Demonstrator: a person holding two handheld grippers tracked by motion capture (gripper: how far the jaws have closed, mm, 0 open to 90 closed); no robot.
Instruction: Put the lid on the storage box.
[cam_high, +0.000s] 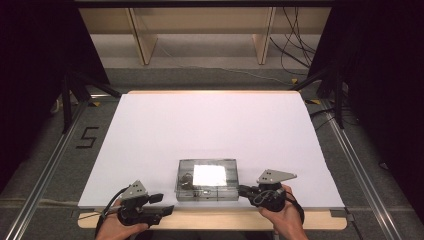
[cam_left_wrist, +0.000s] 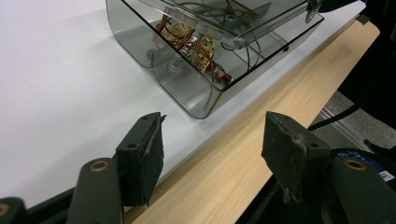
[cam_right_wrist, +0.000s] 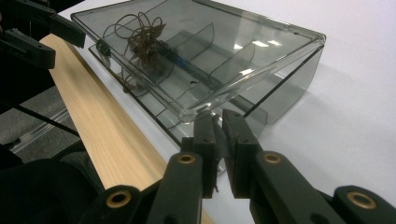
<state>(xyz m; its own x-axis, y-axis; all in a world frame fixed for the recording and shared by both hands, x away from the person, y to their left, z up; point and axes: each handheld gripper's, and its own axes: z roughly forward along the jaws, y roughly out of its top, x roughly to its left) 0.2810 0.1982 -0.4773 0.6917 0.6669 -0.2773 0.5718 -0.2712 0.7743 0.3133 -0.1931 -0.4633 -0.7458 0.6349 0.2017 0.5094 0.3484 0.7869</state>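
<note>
White counter (cam_high: 210, 130) carries a smoky plastic box (cam_high: 206, 180); right tool (cam_right_wrist: 219, 122) pinches its lid corner nearly closed, left tool (cam_left_wrist: 212, 140) gapes wide, holding nothing.

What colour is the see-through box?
The box is smoky grey and see-through, with brownish wires inside. The right gripper view shows it best.

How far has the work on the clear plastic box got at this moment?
Done: the lid is already raised a little off the clear box. In hand: the right gripper, jaws nearly together, sits at the lid's front edge; whether it pinches it, I cannot tell. The left gripper waits open beside the box. Left: swinging the lid fully open; the tangled wires remain inside.
</note>
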